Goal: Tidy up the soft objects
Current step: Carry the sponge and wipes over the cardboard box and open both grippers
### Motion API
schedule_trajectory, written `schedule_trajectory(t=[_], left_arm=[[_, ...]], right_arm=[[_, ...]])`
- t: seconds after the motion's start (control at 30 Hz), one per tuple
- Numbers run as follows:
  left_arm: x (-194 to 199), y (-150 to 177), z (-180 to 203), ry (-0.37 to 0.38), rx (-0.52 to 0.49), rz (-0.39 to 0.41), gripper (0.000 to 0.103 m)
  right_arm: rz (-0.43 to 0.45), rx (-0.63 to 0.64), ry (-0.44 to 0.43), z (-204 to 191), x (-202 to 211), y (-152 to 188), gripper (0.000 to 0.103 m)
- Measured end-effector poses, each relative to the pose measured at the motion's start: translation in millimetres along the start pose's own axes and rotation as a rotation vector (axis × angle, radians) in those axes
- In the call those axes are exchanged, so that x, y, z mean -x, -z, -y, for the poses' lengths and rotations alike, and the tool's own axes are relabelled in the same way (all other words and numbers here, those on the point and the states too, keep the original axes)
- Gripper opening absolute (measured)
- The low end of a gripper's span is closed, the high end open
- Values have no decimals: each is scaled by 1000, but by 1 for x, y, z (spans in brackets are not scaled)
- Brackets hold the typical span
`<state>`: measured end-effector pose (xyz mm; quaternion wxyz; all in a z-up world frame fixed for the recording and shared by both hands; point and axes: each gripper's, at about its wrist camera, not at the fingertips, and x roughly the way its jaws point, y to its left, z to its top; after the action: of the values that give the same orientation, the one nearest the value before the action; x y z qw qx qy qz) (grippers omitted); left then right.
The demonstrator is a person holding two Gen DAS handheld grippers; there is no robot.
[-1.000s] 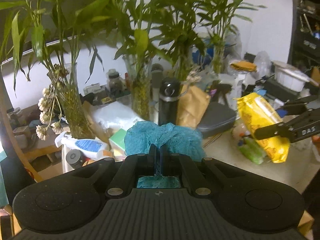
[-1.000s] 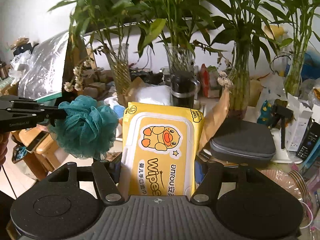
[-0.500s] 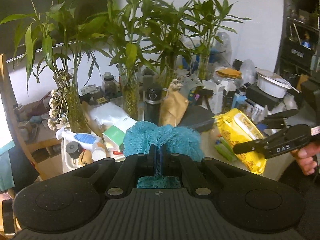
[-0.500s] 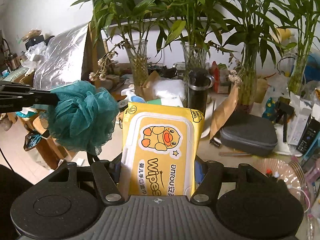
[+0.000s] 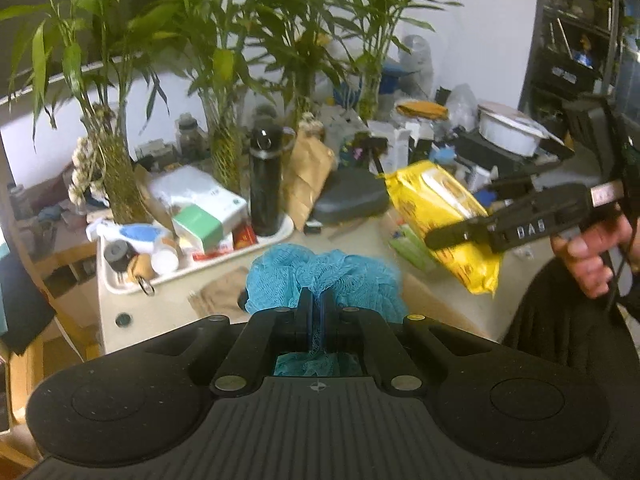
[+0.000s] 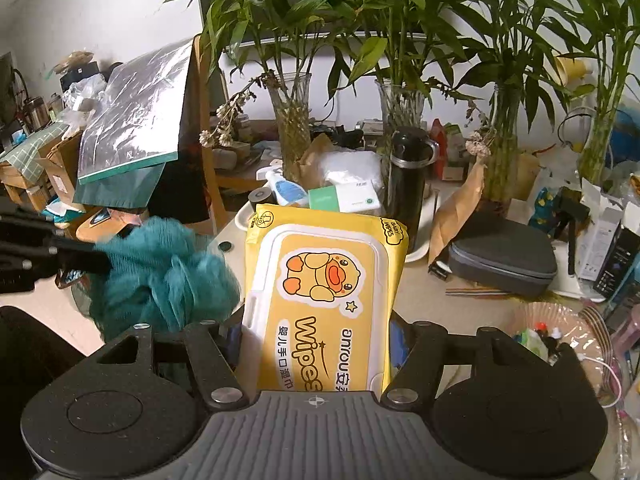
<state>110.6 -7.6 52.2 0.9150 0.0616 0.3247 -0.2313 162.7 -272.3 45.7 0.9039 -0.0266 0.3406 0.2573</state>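
Observation:
My left gripper (image 5: 317, 300) is shut on a blue mesh bath sponge (image 5: 324, 274) and holds it in the air before the table's front edge. The sponge also shows in the right wrist view (image 6: 160, 276), at the left, on the left gripper (image 6: 96, 260). My right gripper (image 6: 320, 332) is shut on a yellow pack of baby wipes (image 6: 324, 292) with a duck on its lid, held upright. In the left wrist view the right gripper (image 5: 440, 236) and the wipes pack (image 5: 436, 220) hang over the table's right side.
The beige table (image 5: 440, 304) carries a white tray (image 5: 168, 276) of bottles and boxes, a black flask (image 5: 265, 184), a grey zip case (image 6: 500, 260), a brown paper bag (image 5: 306, 176) and glass vases of bamboo (image 6: 294, 128). A brown cloth (image 5: 220, 294) lies near the front edge.
Both grippers have drawn back and up from the table with their loads. The table now looks lower and farther away. The sponge has swung closer to the wipes pack.

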Motion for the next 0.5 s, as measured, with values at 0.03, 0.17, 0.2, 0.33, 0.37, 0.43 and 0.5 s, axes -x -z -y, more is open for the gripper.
schedule_trajectory(t=[0.03,0.17,0.2,0.33,0.37,0.43,0.5], left_arm=[[-1,4,0,5,-3,-9,3],[-10,18,0,24,3,-82,9],[-11,22,1,23,-8,-98,11],[-4,34,2,-18,-26,-73,47],[-2,35,2,-18,-20,-61,50],[1,35,3,-19,-10,-46,50],[3,34,2,-20,1,-40,50]], right_arm=[[-1,1,-1,-1,0,1,67],[-3,3,-9,-4,1,3,67],[-2,5,-11,-5,2,3,67],[-3,16,-22,-8,4,4,67],[-6,20,-24,-9,4,4,67],[-12,24,-27,-10,2,4,67],[-16,27,-28,-11,2,3,67]])
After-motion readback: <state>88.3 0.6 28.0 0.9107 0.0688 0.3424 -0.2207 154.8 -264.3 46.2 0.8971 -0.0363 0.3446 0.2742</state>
